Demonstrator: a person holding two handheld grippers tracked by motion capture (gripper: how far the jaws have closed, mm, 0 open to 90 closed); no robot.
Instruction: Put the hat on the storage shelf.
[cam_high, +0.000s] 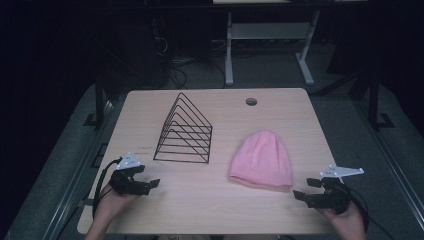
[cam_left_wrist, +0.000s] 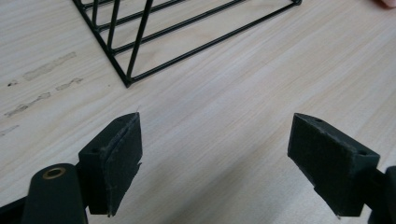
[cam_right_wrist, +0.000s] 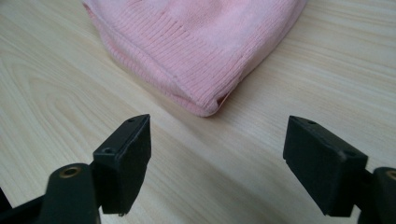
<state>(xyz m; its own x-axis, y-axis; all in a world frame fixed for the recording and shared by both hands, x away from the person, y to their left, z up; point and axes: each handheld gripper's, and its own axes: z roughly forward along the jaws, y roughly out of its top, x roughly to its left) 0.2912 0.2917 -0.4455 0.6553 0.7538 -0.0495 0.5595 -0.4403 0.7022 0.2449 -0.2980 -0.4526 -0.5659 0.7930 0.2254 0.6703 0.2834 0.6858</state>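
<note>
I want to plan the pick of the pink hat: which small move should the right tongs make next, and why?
Probably ease the right tongs forward toward the ribbed brim corner of the pink hat: they stand open and empty, and that corner lies just ahead, flat on the table.

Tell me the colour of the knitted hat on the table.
The knitted hat is pink; the right gripper view shows it best.

The knitted hat (cam_high: 262, 161) is pale pink, with fine ribbing along its band (plain in the right gripper view). The wire rack (cam_high: 185, 131) is black. The table (cam_high: 280, 107) is light wood with a faint straight grain. Both the left gripper (cam_high: 152, 184) and the right gripper (cam_high: 303, 189) are black, each topped by a grey plate
</note>
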